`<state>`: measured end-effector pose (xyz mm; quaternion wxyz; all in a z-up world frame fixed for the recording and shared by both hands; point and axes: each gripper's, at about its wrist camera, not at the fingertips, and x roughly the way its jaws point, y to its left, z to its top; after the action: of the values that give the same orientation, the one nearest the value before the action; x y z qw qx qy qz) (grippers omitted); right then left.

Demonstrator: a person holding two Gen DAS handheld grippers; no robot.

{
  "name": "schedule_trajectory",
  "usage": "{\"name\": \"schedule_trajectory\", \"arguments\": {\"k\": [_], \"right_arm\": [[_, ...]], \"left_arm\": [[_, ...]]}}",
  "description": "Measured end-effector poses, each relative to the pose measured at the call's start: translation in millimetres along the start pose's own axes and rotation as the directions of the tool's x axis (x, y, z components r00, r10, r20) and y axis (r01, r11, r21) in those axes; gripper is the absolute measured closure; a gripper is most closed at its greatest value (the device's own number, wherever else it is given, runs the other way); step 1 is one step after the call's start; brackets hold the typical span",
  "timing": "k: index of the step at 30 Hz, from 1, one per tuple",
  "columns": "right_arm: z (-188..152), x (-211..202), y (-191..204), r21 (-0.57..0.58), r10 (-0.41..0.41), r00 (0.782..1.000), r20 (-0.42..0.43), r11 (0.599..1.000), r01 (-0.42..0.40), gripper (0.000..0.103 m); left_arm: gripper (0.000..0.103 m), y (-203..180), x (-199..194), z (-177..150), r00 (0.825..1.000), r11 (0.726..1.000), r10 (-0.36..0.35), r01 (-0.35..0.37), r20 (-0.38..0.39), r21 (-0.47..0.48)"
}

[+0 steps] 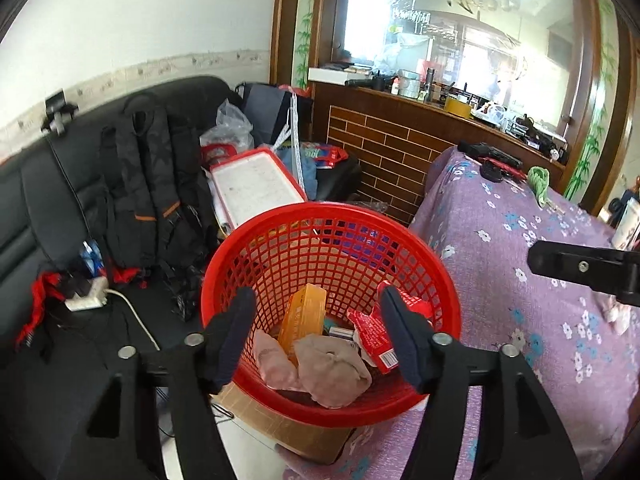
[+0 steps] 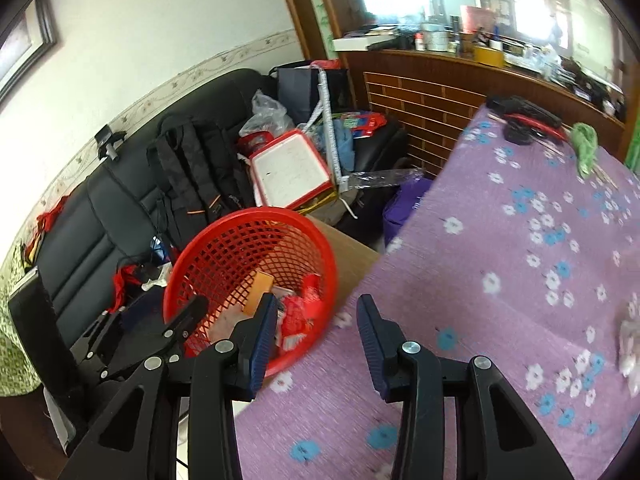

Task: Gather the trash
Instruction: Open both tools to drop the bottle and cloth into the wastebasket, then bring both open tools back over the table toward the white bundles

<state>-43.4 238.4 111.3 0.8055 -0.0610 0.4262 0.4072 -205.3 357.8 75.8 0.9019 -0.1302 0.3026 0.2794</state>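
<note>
With the left gripper [image 1: 318, 336] standing open and empty over the red basket [image 1: 448, 276] beside the desk [image 2: 500, 240], it should clear the rim, while the right gripper [image 2: 316, 338], fingers parted and empty, seeks the crumpled scrap [image 2: 630, 344].

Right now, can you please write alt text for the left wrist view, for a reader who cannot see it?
The open left gripper hangs over a red basket holding an orange box, a red carton and crumpled tissues. A purple flowered cloth lies to its right and a black sofa with a backpack to its left.
</note>
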Motion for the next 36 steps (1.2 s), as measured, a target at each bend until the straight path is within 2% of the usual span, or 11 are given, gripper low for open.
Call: {"name": "schedule_trajectory", "arguments": {"k": [16,30,36], "right_arm": [[-47.8,-56.1,-68.8,0.102,-0.061,0.998,0.028,0.993,0.058,0.056],[-76.7,-98.8,-118.7,0.194,-0.091,0.994,0.068,0.978,0.076,0.053],[-85.3,-132.2,-156.3,0.264,-0.14,0.983,0.12,0.959,0.105,0.052]], "left_arm": [[0.033,-74.4,-38.4,-6.5,0.992,0.983,0.058,-0.076,0.108,0.165],[0.028,-140.2,-65.4,-13.1,0.986,0.951,0.031,-0.08,0.163,0.299],[0.022,-163.6,-70.8,-17.7,0.99,0.942,-0.012,-0.037,0.142,0.333]]}}
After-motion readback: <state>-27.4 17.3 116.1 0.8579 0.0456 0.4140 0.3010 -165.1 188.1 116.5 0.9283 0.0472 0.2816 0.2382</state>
